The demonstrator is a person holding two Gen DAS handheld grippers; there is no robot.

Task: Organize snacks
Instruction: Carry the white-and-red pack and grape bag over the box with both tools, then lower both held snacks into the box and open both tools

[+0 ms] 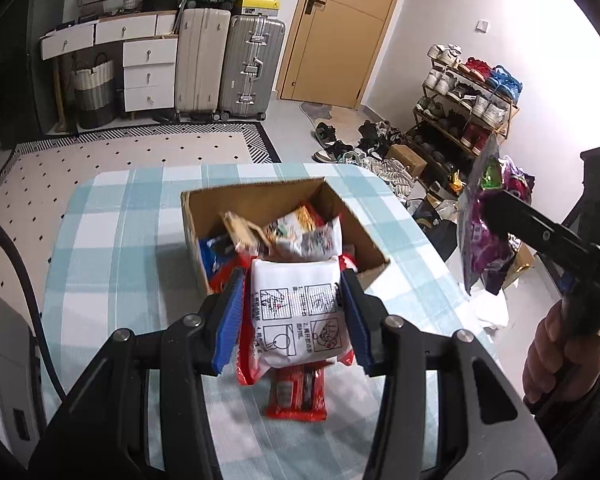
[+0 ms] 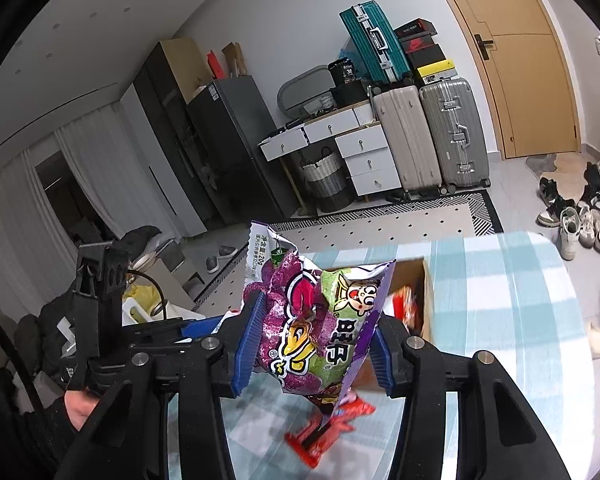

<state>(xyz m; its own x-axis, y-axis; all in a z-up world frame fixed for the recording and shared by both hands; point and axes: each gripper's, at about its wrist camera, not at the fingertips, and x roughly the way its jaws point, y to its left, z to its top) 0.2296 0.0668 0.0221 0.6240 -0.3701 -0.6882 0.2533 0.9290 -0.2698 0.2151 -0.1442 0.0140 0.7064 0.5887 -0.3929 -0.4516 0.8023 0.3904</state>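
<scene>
With the left tool (image 1: 296,316) clamped on a white packet (image 1: 298,320) and the right tool (image 2: 312,340) clamped on a purple snack bag (image 2: 312,320), both held above the checked desk (image 1: 112,240), each pack should go down flat into the cardboard box (image 1: 256,196) without crushing it. The box already holds several mixed wrappers, and what looks like a red bar (image 1: 296,394) lies on the desk beside it.

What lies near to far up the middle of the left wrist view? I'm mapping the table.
Red bar → white packet held in the left tongs → cardboard box → rug → suitcases.
</scene>
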